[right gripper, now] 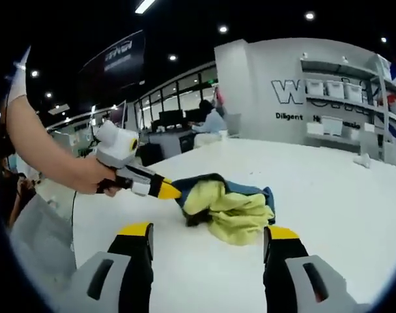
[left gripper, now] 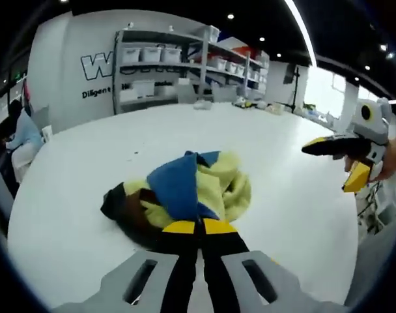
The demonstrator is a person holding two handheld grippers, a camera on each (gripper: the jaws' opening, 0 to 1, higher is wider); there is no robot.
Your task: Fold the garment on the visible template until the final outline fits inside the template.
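2 grippers meet a crumpled garment (left gripper: 185,192) on a white table (left gripper: 282,169): left gripper (left gripper: 198,227) pinched on its edge, right gripper (right gripper: 208,236) wide open and empty beside it; lifting now risks worse bunching.

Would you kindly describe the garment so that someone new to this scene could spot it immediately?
Start from the big white table in front of the shelving of storage bins. Near its middle lies the garment, a crumpled heap of pale yellow, blue and dark fabric. It is the only soft, coloured thing on the white surface, and the left gripper is closed at its edge.
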